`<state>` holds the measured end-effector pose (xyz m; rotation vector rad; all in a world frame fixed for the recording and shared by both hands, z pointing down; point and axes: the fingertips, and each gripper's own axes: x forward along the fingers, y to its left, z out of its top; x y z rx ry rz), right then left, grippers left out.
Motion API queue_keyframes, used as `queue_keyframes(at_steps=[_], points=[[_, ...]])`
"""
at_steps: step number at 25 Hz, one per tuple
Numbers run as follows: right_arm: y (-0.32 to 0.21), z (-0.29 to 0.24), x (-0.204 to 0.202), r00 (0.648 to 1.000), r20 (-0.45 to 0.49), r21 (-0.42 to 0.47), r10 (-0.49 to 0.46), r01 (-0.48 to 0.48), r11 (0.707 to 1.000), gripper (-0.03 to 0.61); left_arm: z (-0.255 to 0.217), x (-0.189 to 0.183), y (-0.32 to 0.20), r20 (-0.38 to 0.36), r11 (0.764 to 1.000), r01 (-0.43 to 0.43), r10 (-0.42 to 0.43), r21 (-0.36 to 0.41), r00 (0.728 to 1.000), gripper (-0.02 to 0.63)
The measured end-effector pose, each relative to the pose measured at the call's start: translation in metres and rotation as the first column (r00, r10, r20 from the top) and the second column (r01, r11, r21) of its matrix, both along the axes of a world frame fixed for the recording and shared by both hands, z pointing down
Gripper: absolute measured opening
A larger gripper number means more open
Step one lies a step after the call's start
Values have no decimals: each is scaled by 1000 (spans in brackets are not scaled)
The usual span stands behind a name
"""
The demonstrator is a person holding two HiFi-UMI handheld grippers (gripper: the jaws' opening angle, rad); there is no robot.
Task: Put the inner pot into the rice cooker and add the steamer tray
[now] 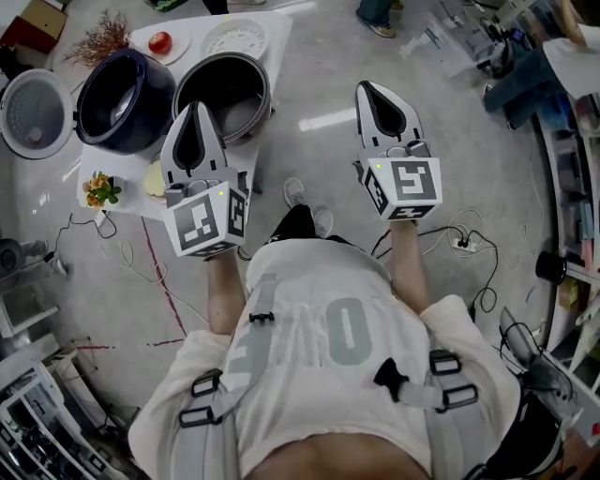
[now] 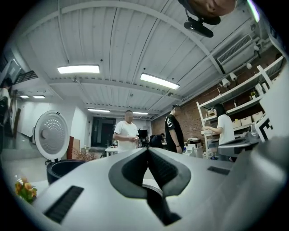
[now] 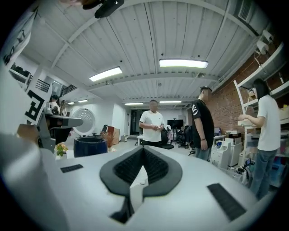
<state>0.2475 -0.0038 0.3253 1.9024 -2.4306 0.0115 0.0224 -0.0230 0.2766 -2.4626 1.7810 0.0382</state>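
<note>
On the white table (image 1: 272, 28) stands the dark blue rice cooker (image 1: 125, 98) with its round lid (image 1: 36, 112) swung open to the left. Just right of it sits the grey inner pot (image 1: 225, 92), empty. Behind that lies a white round steamer tray (image 1: 234, 37). My left gripper (image 1: 198, 105) is shut and empty, held level with its tip over the near left rim of the inner pot. My right gripper (image 1: 366, 86) is also shut and empty, over the floor right of the table. The left gripper view shows the cooker (image 2: 63, 169) and lid (image 2: 52, 135); the right gripper view shows the cooker (image 3: 90, 146).
A plate with a tomato (image 1: 161, 42) and a dried sprig (image 1: 101, 37) are at the table's back. Small flowers (image 1: 101, 190) stand at its near left corner. Cables (image 1: 469, 246) trail on the floor. Three people (image 3: 152, 124) stand beyond; shelving (image 1: 572, 187) lines the right.
</note>
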Motion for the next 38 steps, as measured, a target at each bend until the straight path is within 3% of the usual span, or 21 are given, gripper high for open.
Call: queue_keyframes(at_steps=[5, 13, 18, 25, 26, 27, 29, 32, 38], points=[[-29, -37, -23, 992, -54, 95, -113, 118, 989, 8, -24, -27, -9, -42, 994, 100, -99, 39, 994, 20], [-71, -61, -68, 971, -21, 154, -238, 239, 959, 8, -38, -75, -18, -87, 973, 224, -219, 62, 972, 21], [-87, -61, -84, 966, 8, 147, -258, 254, 956, 9, -40, -97, -31, -99, 964, 257, -251, 62, 963, 21], [-97, -55, -85, 969, 21, 130, -246, 242, 962, 8, -39, -97, -39, -85, 966, 251, -246, 62, 966, 21], [-99, -54, -85, 971, 20, 126, -236, 232, 964, 64, -39, -97, -39, -81, 968, 242, -237, 60, 968, 23], [-101, -53, -86, 973, 20, 122, -230, 226, 966, 162, -39, -96, -40, -83, 972, 228, -222, 59, 971, 39], [-106, -52, -89, 972, 36, 119, -234, 228, 966, 350, -40, -96, -42, -107, 981, 189, -183, 52, 977, 220], [-110, -51, -94, 961, 102, 120, -258, 245, 962, 355, -39, -101, -45, -166, 987, 156, -149, 32, 975, 296], [-117, -43, -100, 939, 183, 64, -291, 284, 957, 354, -21, -114, -51, -217, 985, 168, -174, -45, 961, 307]])
